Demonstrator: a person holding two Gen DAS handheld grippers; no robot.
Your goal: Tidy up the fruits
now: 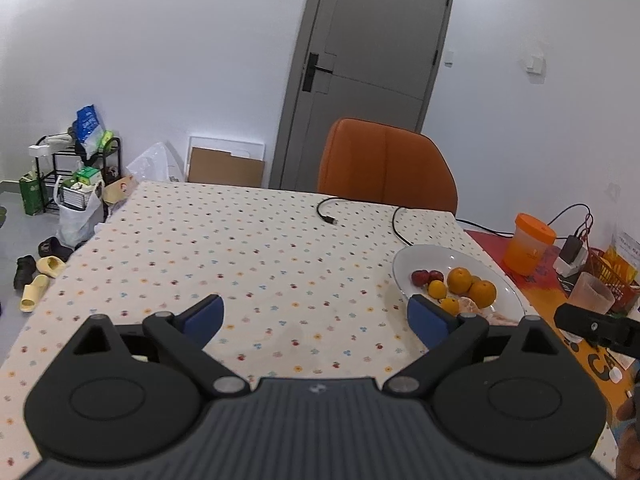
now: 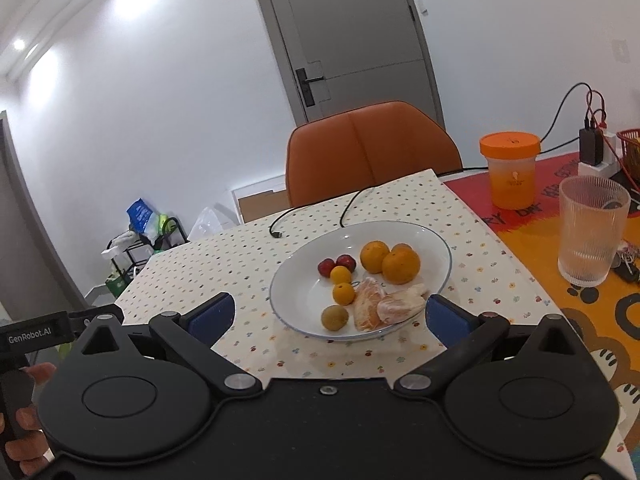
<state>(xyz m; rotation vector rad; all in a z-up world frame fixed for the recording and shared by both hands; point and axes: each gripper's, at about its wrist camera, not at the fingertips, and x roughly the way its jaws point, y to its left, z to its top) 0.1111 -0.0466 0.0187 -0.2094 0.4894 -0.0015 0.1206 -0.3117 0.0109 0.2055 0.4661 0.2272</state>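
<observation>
While both grippers hang empty, left gripper (image 1: 316,318) jaws apart, right gripper (image 2: 330,316) jaws apart, fruits (image 2: 390,266) on white plate (image 2: 304,300).

Both wrist views look downward across the table (image 1: 240,240), sharing the plate (image 2: 400,232).

The left tool (image 1: 316,320) pointed slightly downward, its 2 blue pads (image 1: 204,316) spread wide with nothing between them. The right tool (image 2: 330,316) tilted down likewise, both pads (image 2: 446,318) wide apart and gripping nothing.
</observation>
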